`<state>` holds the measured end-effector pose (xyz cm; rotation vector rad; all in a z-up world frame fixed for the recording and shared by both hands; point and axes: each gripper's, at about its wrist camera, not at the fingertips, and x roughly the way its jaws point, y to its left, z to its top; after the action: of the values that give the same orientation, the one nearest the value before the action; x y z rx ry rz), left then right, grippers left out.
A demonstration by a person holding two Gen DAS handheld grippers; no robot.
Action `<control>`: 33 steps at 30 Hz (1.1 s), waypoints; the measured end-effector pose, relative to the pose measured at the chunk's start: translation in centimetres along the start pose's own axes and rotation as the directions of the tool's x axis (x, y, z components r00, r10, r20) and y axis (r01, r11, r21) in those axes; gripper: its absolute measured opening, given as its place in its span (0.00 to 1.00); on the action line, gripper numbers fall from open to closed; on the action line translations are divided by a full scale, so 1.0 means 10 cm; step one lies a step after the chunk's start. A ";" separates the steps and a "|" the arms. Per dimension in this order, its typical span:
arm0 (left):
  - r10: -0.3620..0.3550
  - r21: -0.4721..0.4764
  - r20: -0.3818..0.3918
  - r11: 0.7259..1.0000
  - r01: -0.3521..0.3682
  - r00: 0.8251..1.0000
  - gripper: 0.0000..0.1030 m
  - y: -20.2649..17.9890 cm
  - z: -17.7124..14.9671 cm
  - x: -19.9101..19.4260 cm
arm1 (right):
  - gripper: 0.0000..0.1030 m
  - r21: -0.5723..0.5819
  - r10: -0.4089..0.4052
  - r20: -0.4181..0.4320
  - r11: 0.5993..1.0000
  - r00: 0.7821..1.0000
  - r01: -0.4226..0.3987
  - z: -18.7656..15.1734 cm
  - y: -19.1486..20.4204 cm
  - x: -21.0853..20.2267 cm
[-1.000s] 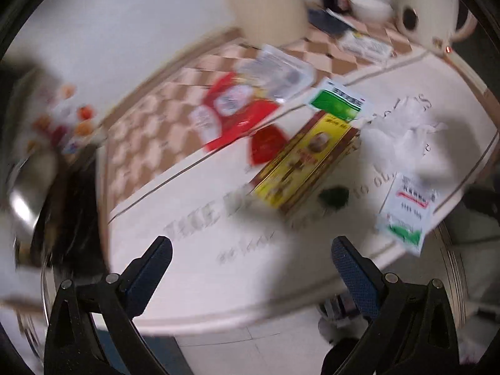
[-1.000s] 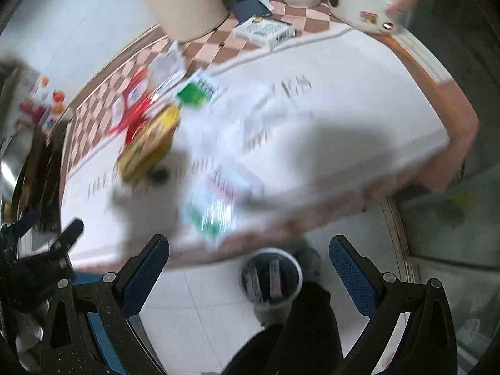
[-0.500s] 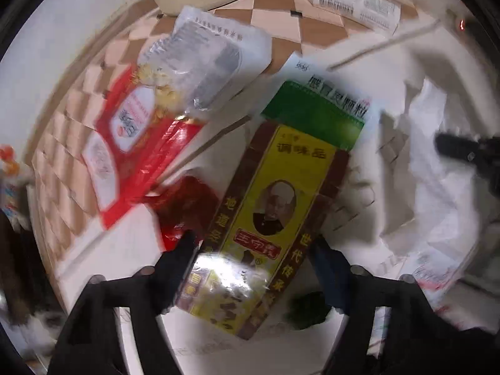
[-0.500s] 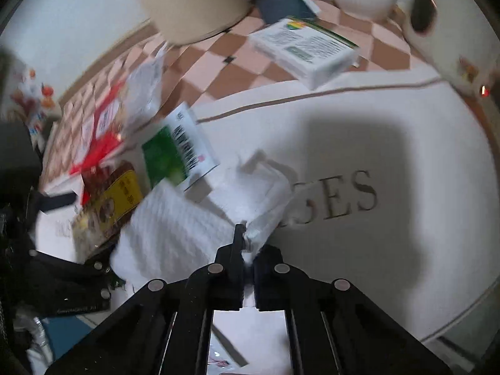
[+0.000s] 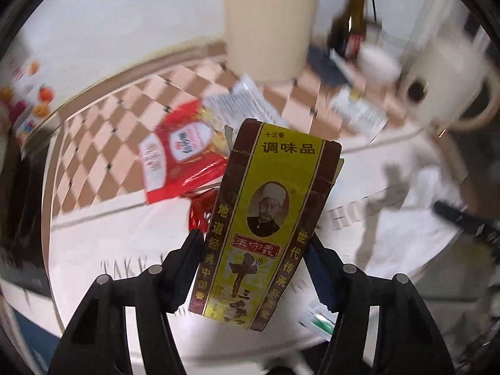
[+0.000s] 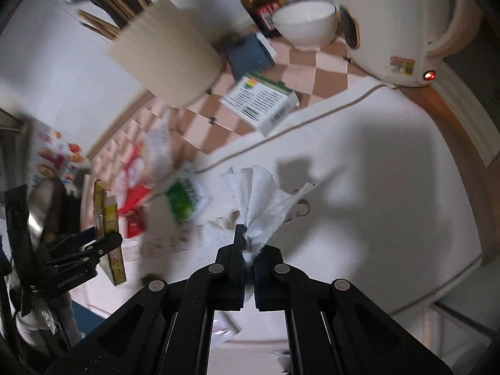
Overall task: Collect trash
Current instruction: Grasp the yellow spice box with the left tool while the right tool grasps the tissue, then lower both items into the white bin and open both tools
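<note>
My left gripper (image 5: 254, 245) is shut on a flat yellow and brown seasoning box (image 5: 268, 212) and holds it above the white tabletop (image 5: 118, 243); the box also shows edge-on in the right wrist view (image 6: 107, 215). My right gripper (image 6: 248, 247) is shut on a crumpled white paper towel (image 6: 264, 197), lifted off the table. On the table lie a red snack wrapper (image 5: 178, 156), a small red wrapper (image 5: 201, 212), a clear printed wrapper (image 5: 247, 103) and a green and white sachet (image 6: 184, 197).
A beige utensil holder (image 6: 168, 62), a dark bottle (image 6: 259, 0), a white bowl (image 6: 306, 22), a white kettle (image 6: 400, 22), a blue card (image 6: 248, 54) and a white medicine box (image 6: 261, 103) stand at the back. Another sachet (image 5: 318, 320) lies at the table's near edge.
My left gripper closed on the seasoning box and lifted it off the table. My right gripper, shut on the paper towel, raised it off the tabletop.
</note>
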<state>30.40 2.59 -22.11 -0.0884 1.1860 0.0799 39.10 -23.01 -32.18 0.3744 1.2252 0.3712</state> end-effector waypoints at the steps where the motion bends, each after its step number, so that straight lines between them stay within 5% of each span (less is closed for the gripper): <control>1: -0.015 -0.026 0.020 1.000 0.015 1.000 0.59 0.05 -0.05 -0.14 | 0.03 -0.001 0.014 0.010 1.000 1.000 -0.014 -0.04 0.02 -0.10; 5: -0.064 -0.126 0.079 0.989 0.074 0.995 0.59 0.28 -0.50 -0.62 | 0.03 -0.026 0.055 0.048 0.998 0.997 -0.054 -0.29 0.11 -0.56; 10: -0.107 -0.196 0.049 0.974 0.115 0.993 0.59 0.49 -1.35 -0.79 | 0.03 -0.028 0.093 0.076 0.995 0.993 -0.091 -0.93 0.26 -1.11; 14: -0.152 -0.263 -0.057 0.956 0.132 0.987 0.59 0.59 -2.08 -0.49 | 0.03 0.003 0.082 0.074 0.997 0.994 -0.082 -1.58 0.28 -1.30; 17: -0.200 -0.320 -0.195 0.938 0.130 0.960 0.59 0.60 -2.61 0.12 | 0.03 0.045 0.053 0.010 0.998 0.999 -0.053 -2.09 0.13 -1.11; 20: -0.236 -0.355 -0.288 0.926 0.125 0.928 0.59 0.56 -2.98 0.75 | 0.03 0.079 0.012 -0.096 0.997 0.995 -0.005 -2.56 -0.11 -0.64; 25: -0.263 -0.411 -0.441 0.909 0.068 0.858 0.59 0.53 -3.66 2.37 | 0.03 0.121 -0.068 -0.258 0.987 0.964 0.102 -3.36 -0.69 0.67; 33: -0.294 -0.431 -0.589 0.902 0.014 0.753 0.59 0.49 -4.33 4.64 | 0.03 0.138 -0.100 -0.388 0.977 0.916 0.165 -4.24 -1.55 2.79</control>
<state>7.31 3.42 -81.45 -0.6300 1.8423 0.1522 8.08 -20.35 -75.19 0.3713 1.6604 0.2272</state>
